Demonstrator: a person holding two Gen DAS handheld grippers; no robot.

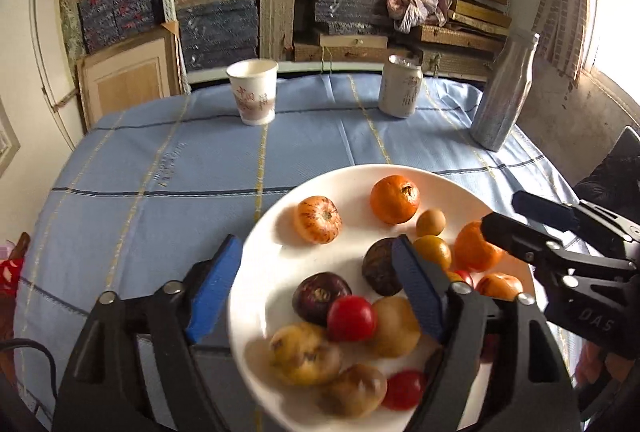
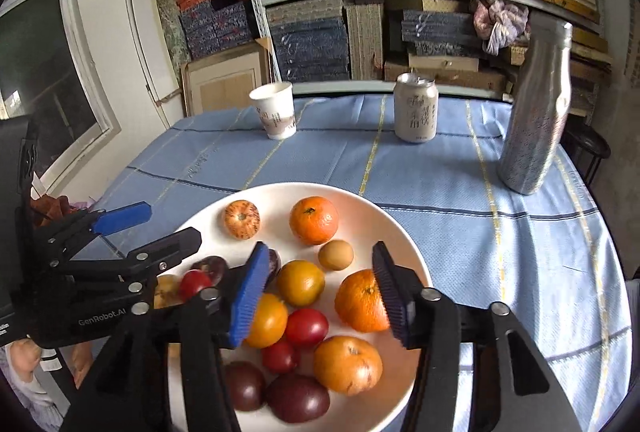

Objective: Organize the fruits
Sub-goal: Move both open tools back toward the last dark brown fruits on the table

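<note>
While both tools hang over the white plate (image 2: 408,232) on the blue tablecloth (image 2: 460,184), neither one has hold of any fruit. The left gripper (image 1: 316,288) is wide open, and its left finger sits out past the plate's edge while its right finger is over the fruit. Just under it and close in front lie a dark purple fruit (image 1: 320,296), a red tomato (image 1: 352,318) touching it, and some soft-looking yellow-brown fruits (image 1: 304,354). A little ahead is a striped orange fruit (image 1: 319,219), alone with bare plate around it. The right gripper (image 2: 316,292) is wide open too. Between its fingers and just ahead lie a yellow-orange tomato (image 2: 300,282) and a small tan fruit (image 2: 336,254), and its right finger is right beside a big orange (image 2: 358,300). Another orange (image 2: 314,220) sits farther ahead. The fruits look round, smooth and light, so they may roll or slip. The tomatoes and the dark ones seem squishy, so a gentle squeeze is best. I think grabbing each fruit across its fat middle would work. The oranges look firmer and easier to hold. Far ahead stand a paper cup (image 2: 276,114), a can (image 2: 416,108) and a silver bottle (image 2: 534,104).
</note>
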